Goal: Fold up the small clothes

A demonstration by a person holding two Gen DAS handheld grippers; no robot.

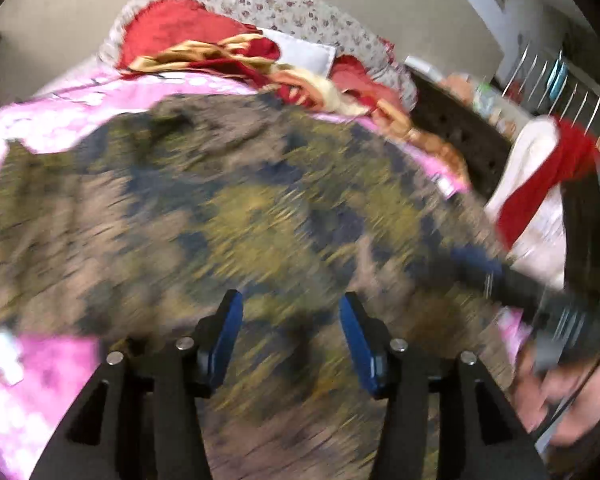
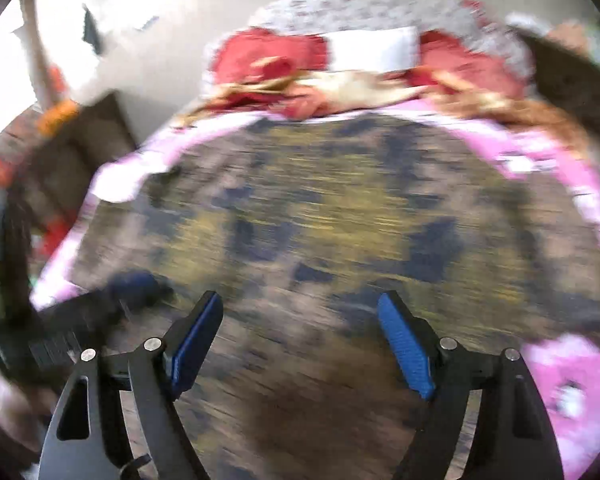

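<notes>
A camouflage garment (image 1: 228,208) in brown, olive and dark blue lies spread over a pink bed sheet (image 1: 52,120); both views are motion-blurred. My left gripper (image 1: 290,300) hangs just above the garment's near part, blue pads apart with nothing between them. My right gripper (image 2: 300,300) is open over the garment (image 2: 340,208) near its front edge, also holding nothing. The right gripper (image 1: 476,264) appears blurred at the garment's right edge in the left wrist view, with a hand (image 1: 568,404) behind it. The left gripper (image 2: 136,284) shows at the garment's left edge in the right wrist view.
A heap of red and gold blankets (image 1: 204,48) with a white folded cloth (image 1: 304,54) lies at the bed's far end against a floral pillow (image 1: 300,12). A red and white cloth (image 1: 540,184) hangs at the right. Dark furniture (image 2: 80,148) stands left of the bed.
</notes>
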